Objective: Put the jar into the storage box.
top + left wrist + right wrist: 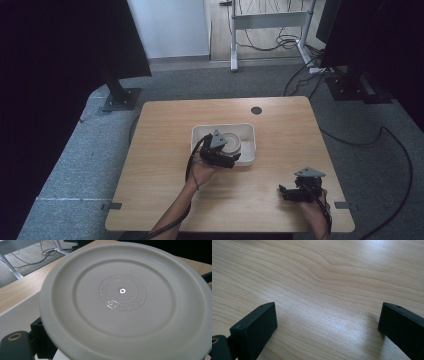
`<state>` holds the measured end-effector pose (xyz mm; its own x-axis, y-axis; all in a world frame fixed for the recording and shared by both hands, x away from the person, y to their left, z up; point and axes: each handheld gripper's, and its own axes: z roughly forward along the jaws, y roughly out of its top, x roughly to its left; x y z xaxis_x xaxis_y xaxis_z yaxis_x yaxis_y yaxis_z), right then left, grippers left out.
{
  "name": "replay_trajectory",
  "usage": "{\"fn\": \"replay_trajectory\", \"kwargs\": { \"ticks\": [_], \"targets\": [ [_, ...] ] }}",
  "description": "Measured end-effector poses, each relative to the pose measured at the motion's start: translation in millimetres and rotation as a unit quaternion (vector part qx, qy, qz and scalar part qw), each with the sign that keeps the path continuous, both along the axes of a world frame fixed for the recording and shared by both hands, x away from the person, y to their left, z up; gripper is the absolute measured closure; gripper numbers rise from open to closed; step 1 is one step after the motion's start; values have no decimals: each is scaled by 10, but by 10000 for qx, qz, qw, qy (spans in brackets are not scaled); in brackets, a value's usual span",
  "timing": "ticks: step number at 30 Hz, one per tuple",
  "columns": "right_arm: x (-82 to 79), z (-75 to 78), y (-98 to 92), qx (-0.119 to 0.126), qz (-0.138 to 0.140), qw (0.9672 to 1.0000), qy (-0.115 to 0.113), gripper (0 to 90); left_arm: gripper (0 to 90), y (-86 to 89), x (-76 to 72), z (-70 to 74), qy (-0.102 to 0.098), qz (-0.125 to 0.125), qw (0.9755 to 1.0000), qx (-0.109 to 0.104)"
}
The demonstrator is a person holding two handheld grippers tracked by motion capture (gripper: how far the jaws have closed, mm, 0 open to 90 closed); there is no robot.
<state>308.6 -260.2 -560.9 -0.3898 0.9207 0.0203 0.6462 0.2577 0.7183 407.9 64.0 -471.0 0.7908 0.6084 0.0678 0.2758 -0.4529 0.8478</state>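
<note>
A round cream plate (125, 297) shows me its underside, with a ring of raised lettering at its middle. My left gripper (226, 158) is shut on it: one black jaw meets the rim at the lower left and the other at the right edge. In the high view the plate (232, 142) is held over the white rectangular tub (222, 126) at the table's middle. Near the front right corner, my right gripper (284, 193) rests low over bare wood. Its jaws stand wide apart in the right gripper view (327, 322), with nothing between them.
The wooden table (160, 150) has a round cable hole (256, 110) at its back edge. Beyond it are grey carpet, a dark stand base (121, 98) at the left, loose cables (270, 42) and a white desk frame (267, 20).
</note>
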Motion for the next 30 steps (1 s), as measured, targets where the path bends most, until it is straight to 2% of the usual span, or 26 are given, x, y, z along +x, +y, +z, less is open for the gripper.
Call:
{"fn": "replay_trajectory", "kwargs": {
  "ticks": [11,13,16,19,27,30],
  "targets": [
    [0,0,-1,-5,2,10000,-1,16,100,-20,251,-65,62,-5,10000,-45],
    [0,0,-1,-3,1,10000,-1,16,100,-45,314,-84,30,-23,10000,32],
    [0,0,-1,-3,1,10000,-1,16,100,-60,363,-100,14,-12,10000,37],
    [0,0,-4,-2,15,10000,-2,17,100,-81,431,-131,65,-18,10000,25],
    [-1,0,-6,-1,23,10000,-2,17,100,-165,554,-265,199,-105,9996,196],
    [-1,0,-6,-1,24,10000,-3,18,100,-193,580,-263,132,-125,9995,260]
  ]
}}
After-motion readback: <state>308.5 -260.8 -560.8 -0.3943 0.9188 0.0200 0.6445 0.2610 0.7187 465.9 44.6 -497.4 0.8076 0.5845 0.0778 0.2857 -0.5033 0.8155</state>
